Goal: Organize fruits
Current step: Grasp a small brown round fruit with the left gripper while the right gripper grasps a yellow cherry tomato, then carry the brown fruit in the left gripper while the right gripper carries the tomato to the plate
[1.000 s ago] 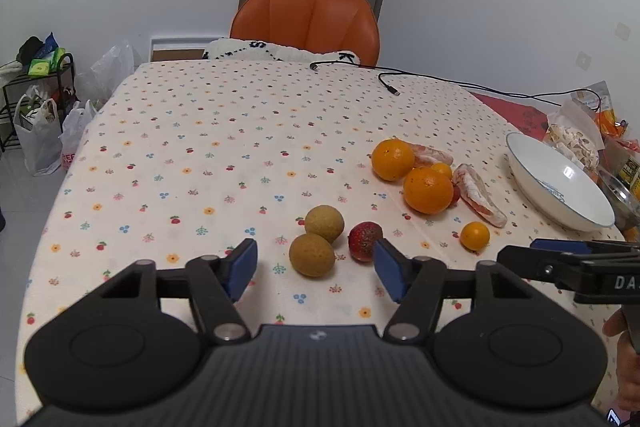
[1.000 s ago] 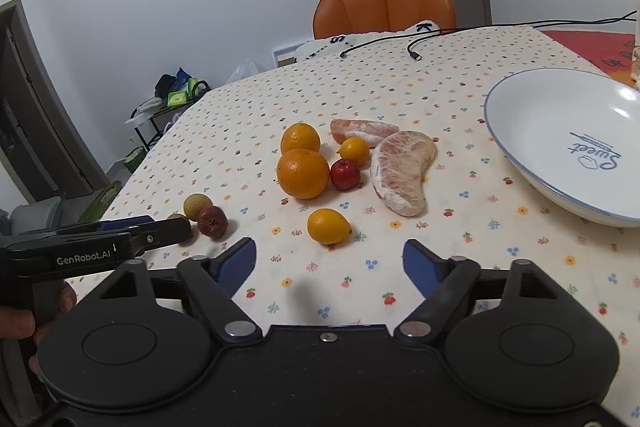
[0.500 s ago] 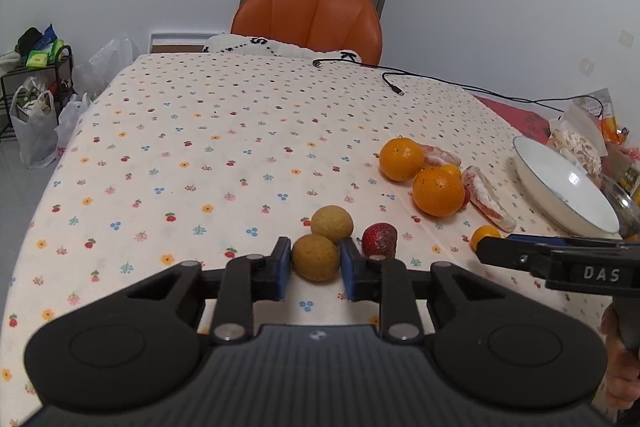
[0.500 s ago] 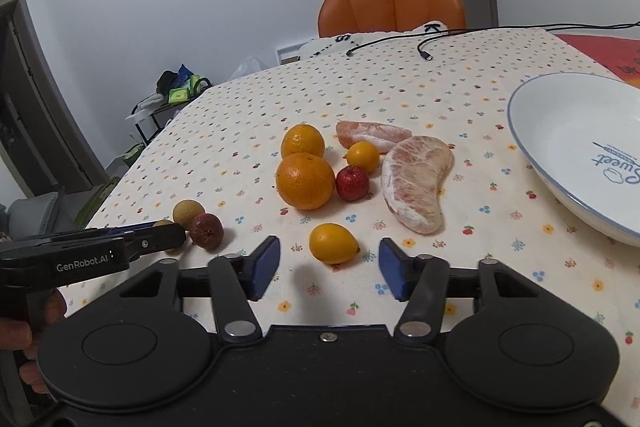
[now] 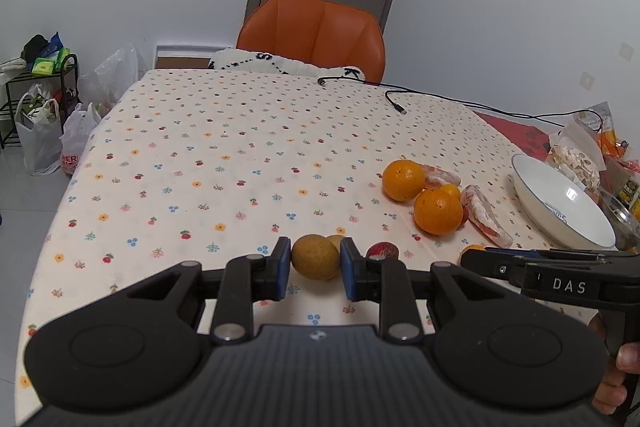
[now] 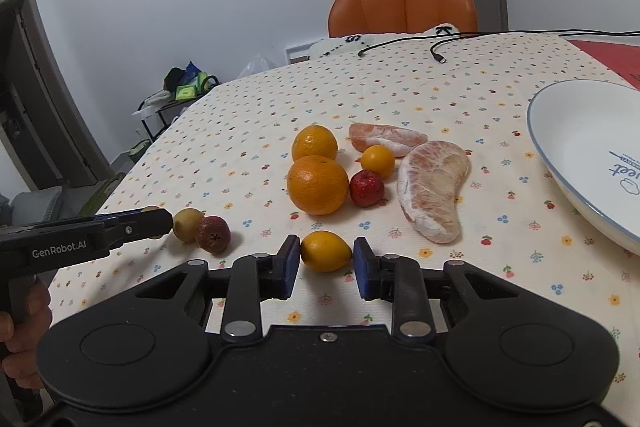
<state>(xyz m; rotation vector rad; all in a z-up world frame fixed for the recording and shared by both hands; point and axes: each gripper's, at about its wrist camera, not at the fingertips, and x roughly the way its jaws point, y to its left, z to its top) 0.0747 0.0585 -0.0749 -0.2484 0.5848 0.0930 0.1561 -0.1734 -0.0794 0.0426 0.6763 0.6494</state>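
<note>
Tablecloth (image 5: 224, 163) (both grippers low, level)

Left claw (image 5: 313, 263) low over the table, fingers nearly closed; right claw (image 6: 327, 258) likewise, alongside.

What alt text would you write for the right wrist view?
The right gripper closes around a small yellow citrus fruit on a floral tablecloth. Beyond lie two oranges, pomelo segments and a white bowl.
</note>
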